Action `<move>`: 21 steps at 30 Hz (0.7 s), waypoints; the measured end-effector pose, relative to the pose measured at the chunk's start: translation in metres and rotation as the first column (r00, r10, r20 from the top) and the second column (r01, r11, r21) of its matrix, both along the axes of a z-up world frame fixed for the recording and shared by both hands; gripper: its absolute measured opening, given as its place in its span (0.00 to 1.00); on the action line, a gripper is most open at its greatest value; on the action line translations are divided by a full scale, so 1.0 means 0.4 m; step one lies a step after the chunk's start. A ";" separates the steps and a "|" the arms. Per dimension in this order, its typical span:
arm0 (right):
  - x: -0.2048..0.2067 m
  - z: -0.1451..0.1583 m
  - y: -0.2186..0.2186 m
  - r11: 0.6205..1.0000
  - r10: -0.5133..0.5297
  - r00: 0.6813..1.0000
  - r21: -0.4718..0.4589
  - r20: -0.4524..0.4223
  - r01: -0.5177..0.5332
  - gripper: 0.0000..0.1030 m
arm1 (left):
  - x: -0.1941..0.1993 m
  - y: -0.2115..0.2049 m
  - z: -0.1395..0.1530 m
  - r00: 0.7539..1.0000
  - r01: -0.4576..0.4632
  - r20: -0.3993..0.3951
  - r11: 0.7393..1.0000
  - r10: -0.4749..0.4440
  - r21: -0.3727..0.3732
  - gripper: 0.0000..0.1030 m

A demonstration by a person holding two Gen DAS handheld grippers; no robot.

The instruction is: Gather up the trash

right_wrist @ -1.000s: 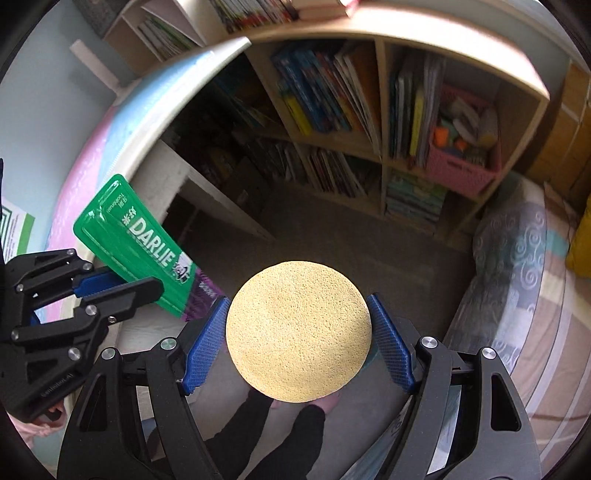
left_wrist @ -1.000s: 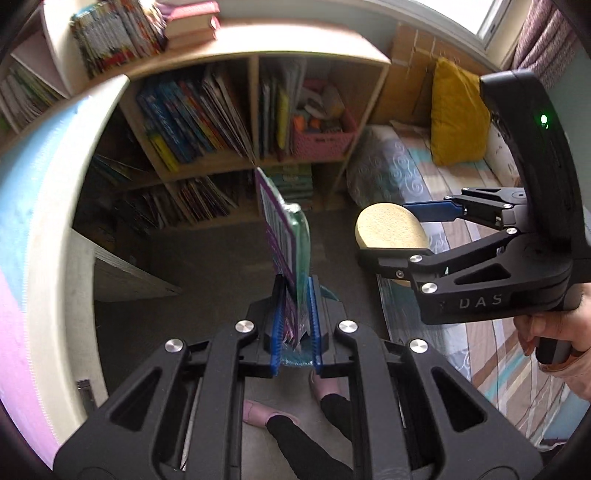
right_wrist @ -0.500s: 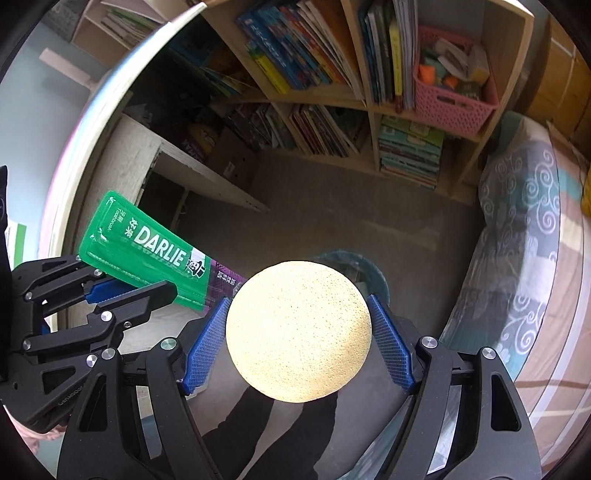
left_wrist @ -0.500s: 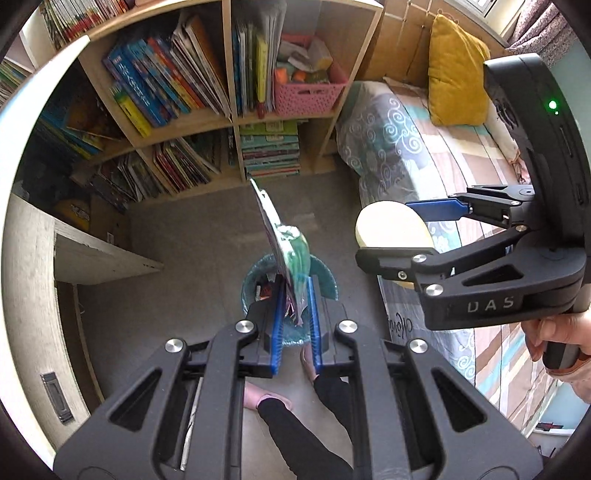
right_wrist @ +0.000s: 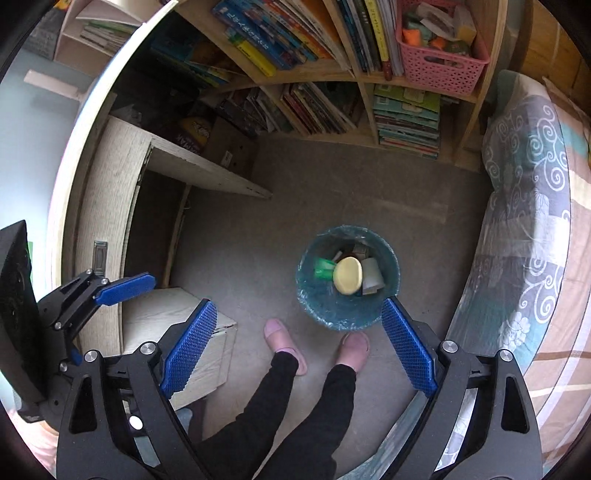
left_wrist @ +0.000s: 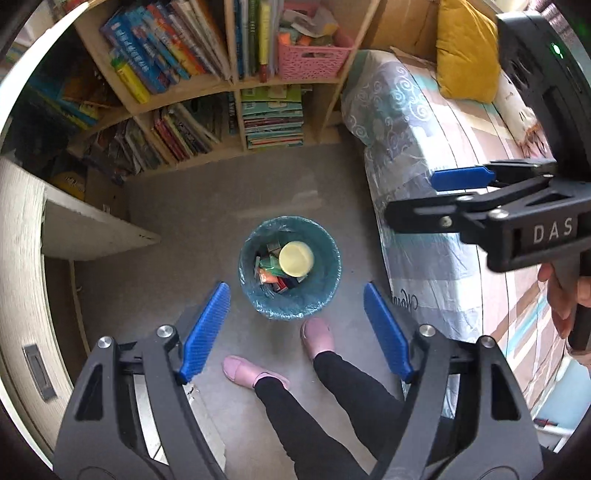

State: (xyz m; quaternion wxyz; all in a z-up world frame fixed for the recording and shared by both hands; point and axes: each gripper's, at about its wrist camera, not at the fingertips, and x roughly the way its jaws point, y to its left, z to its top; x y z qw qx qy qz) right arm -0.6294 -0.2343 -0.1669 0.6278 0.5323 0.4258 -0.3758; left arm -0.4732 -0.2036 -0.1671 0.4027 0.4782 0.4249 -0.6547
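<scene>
Yellow disc (left_wrist: 296,259) in bin (left_wrist: 325,291)

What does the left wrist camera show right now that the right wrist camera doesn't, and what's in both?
Only the left wrist view shows the yellow cushion on the bed and the hand holding the right gripper. Only the right wrist view shows a pale cup in the bin and the white shelf at upper left. Both show the teal-lined trash bin with the round yellow sponge on top, the pink basket, the pink slippers, and both grippers open and empty.
</scene>
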 end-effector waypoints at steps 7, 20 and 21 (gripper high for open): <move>-0.018 0.026 -0.003 1.000 -0.014 1.000 -0.012 -0.015 0.014 0.88 | 0.015 -0.004 0.037 1.000 -0.026 0.004 0.999 0.026 -0.034 0.71; 0.017 0.128 -0.041 0.997 0.031 0.999 -0.066 -0.019 -0.032 0.88 | 0.083 -0.010 0.174 0.993 -0.112 0.014 0.985 0.115 -0.134 0.77; 0.027 0.138 -0.045 0.997 0.039 0.999 -0.072 -0.017 -0.041 0.88 | 0.093 -0.010 0.187 0.992 -0.124 0.013 0.982 0.127 -0.143 0.77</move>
